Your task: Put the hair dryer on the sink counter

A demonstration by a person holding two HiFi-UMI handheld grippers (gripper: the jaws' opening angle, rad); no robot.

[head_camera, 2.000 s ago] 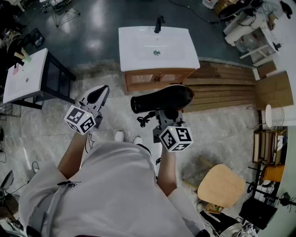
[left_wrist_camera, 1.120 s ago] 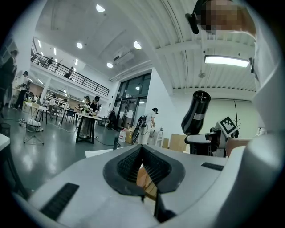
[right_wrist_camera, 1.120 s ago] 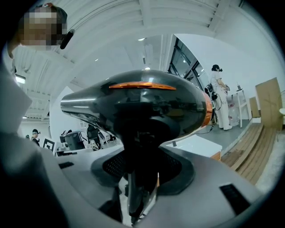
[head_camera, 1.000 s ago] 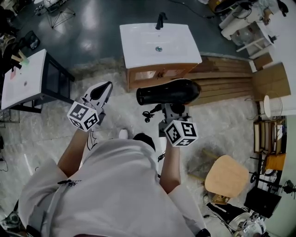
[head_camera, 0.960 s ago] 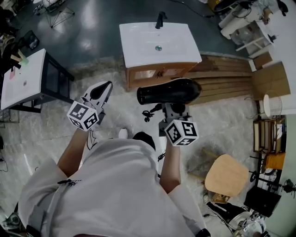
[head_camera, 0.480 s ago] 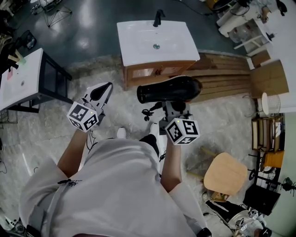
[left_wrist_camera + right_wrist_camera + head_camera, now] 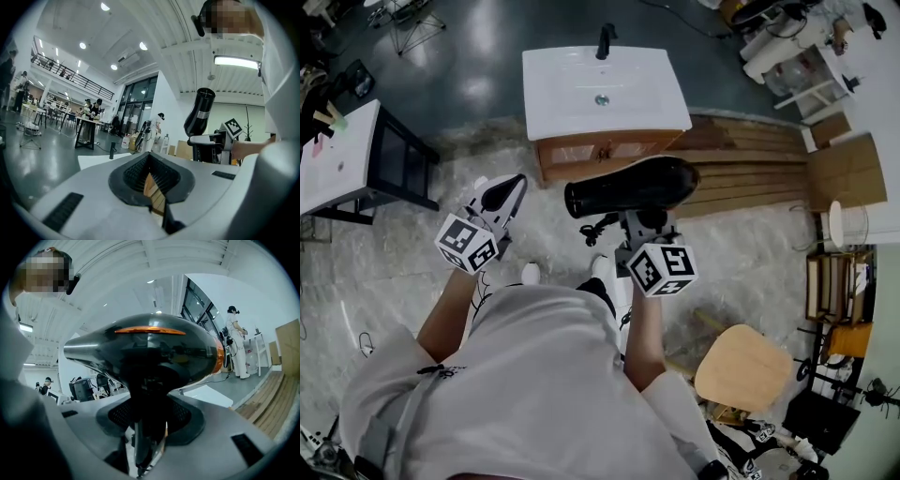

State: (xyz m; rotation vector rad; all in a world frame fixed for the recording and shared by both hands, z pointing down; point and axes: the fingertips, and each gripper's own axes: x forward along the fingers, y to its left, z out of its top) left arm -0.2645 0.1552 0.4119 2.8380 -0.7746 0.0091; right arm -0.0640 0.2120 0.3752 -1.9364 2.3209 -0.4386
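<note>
Head view: Person is standing on a pale stone floor (image 7: pixel 394 281), both forearms reaching forward, side by side. Left gripper (image 7: pixel 511 185) is pointing ahead and level, carrying nothing. Right gripper (image 7: pixel 630 221) is also pointing ahead, holding the dryer (image 7: pixel 628 186) up by its handle. The barrel is lying crosswise, nozzle toward the left gripper. The dryer is in the air, short of the counter (image 7: pixel 553 112), not touching it. The counter is a white top on a wooden cabinet, with a basin and a black tap (image 7: pixel 605 40) at the far edge. Wooden planks (image 7: pixel 750 173) are lying on the floor to its right, a round stool (image 7: pixel 742 368) is standing behind the person's right side, and a white side table (image 7: pixel 337 159) is off to the left.

Left gripper view: Fingers (image 7: pixel 93 197) are sitting together with nothing between them; only a thin slit is showing. The white counter is lying ahead and the dryer is standing upright at the right. A large hall with ceiling lights and people at tables is showing beyond.

Right gripper view: Fingers (image 7: pixel 211 451) are clamping the dryer's dark handle, and the glossy black body with an orange band is filling the frame. The counter's white corner is showing past it, planks at the far right.
</note>
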